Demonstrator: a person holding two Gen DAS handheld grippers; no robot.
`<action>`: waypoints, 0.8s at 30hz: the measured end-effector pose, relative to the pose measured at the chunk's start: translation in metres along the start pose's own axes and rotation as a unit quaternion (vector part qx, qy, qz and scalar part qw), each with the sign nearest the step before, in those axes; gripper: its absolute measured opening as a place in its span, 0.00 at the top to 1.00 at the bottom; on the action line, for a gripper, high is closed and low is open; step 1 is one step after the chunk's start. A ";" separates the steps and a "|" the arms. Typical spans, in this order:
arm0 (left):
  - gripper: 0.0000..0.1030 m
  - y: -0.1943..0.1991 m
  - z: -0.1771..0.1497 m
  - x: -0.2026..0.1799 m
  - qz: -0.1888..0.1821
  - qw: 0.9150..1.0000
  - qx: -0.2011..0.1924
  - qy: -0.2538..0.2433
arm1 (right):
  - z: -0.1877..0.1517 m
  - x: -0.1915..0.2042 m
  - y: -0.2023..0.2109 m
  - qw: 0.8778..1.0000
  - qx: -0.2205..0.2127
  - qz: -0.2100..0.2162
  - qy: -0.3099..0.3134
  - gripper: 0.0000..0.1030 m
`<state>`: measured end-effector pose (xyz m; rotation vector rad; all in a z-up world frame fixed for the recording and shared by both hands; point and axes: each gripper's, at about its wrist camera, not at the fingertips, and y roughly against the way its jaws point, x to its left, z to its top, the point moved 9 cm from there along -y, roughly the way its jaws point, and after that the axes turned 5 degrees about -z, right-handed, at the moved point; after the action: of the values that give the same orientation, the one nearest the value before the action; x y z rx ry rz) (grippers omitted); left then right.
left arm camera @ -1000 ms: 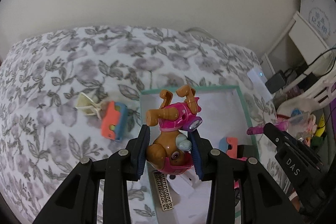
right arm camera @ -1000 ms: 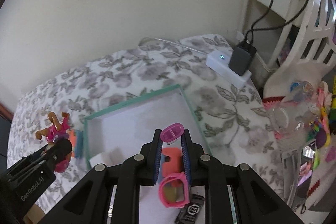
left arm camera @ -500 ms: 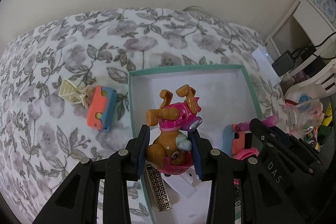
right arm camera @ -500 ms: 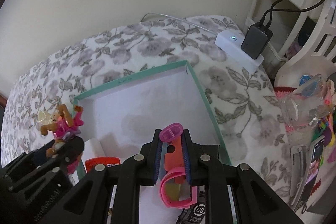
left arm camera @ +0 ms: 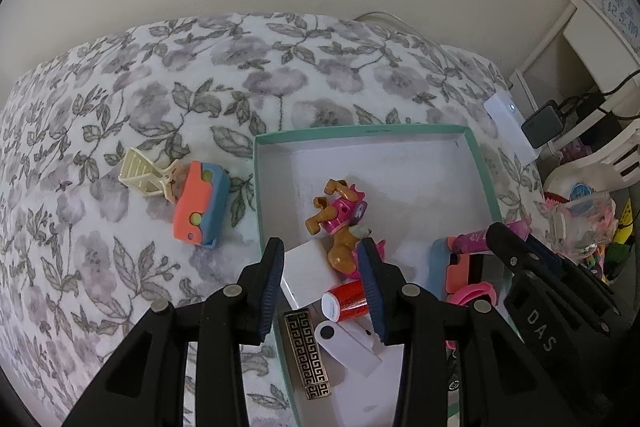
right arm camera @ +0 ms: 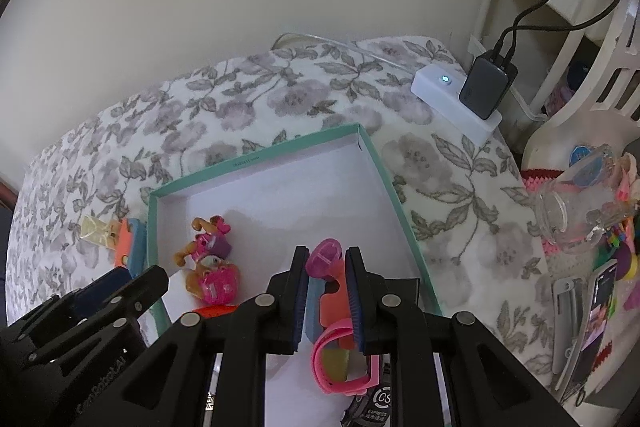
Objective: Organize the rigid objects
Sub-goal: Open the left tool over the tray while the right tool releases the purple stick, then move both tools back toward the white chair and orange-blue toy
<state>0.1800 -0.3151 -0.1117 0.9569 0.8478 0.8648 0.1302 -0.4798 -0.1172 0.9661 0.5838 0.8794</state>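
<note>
At bottom centre, your left gripper [left arm camera: 322,281] stands open over the box [left arm camera: 478,163]; the toy dog [left arm camera: 340,227] lies inside, released. Your right gripper [right arm camera: 328,291] clamps the orange-and-blue toy [right arm camera: 332,297]: lower it onto bare floor at frame centre before opening.

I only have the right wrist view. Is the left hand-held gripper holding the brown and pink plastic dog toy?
Observer: No. The left hand-held gripper is open, and the brown and pink plastic dog toy lies loose inside the teal-rimmed white cardboard box.
Operator: What is in the box under that gripper? It is hidden from me.
Observer: A bronze rectangular metal plate with a key pattern lies against the box's side wall.
Operator: Anything beside the plate?
Observer: A white flat plastic tag with a black dot lies right next to it.
</note>
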 end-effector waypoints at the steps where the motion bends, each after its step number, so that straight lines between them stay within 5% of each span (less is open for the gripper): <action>1: 0.61 0.001 0.001 0.002 0.001 1.000 -0.001 0.002 | 0.001 0.000 0.002 1.000 -0.001 0.000 -0.001 0.80; 5: 0.61 0.006 0.002 0.010 0.002 1.000 -0.002 0.013 | 0.004 -0.003 0.007 1.000 -0.005 -0.001 -0.007 0.77; 9: 0.50 0.013 0.005 0.024 0.014 0.999 -0.005 0.029 | 0.008 -0.006 0.016 1.000 -0.015 -0.005 -0.013 0.59; 13: 0.49 0.022 0.008 0.040 0.018 0.999 -0.010 0.050 | 0.012 -0.005 0.025 1.000 -0.026 -0.004 -0.013 0.57; 16: 0.47 0.028 0.011 0.054 0.028 0.997 -0.014 0.066 | 0.015 -0.004 0.031 0.999 -0.034 -0.006 -0.012 0.47; 18: 0.35 0.033 0.012 0.065 0.036 0.996 -0.018 0.078 | 0.016 -0.002 0.035 0.999 -0.039 -0.006 -0.011 0.41; 24: 0.26 0.045 0.015 0.100 0.049 0.991 -0.029 0.120 | 0.015 0.011 0.032 0.999 -0.039 -0.011 0.010 0.35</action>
<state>0.2226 -0.2164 -0.0862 0.8608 0.9808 1.0983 0.1358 -0.4688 -0.0825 0.8803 0.5719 0.8863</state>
